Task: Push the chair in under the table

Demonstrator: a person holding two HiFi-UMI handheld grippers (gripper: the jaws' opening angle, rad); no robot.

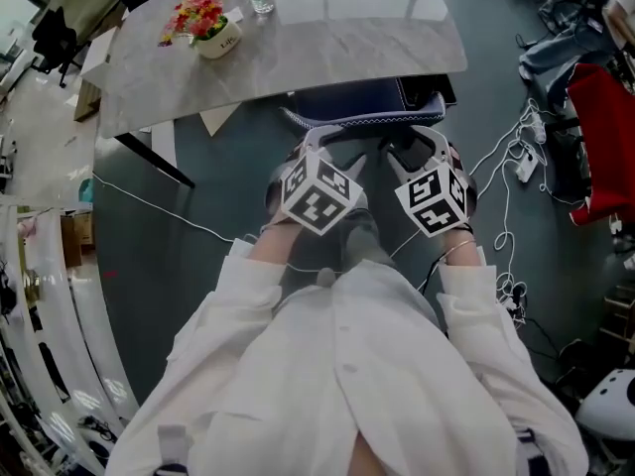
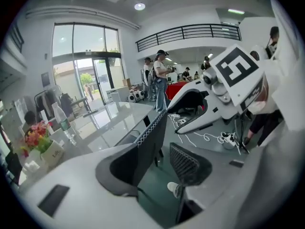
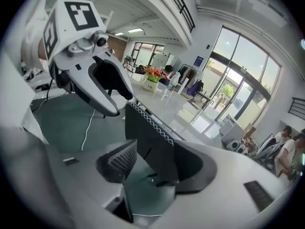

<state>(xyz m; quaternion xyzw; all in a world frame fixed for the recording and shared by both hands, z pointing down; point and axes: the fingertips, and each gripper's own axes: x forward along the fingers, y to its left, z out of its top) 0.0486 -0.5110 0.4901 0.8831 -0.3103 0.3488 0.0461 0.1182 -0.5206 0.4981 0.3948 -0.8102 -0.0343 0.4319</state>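
The left gripper [image 2: 155, 168] and right gripper [image 3: 155, 166] each stand with jaws apart astride the top edge of the chair backrest [image 1: 362, 117]. They clamp nothing: the dark panel lies against one pad with a gap at the other, likely so they can shove rather than grip. The chair's seat sits partly beneath the marble table [image 1: 298, 38], with the backrest just outside its near edge.
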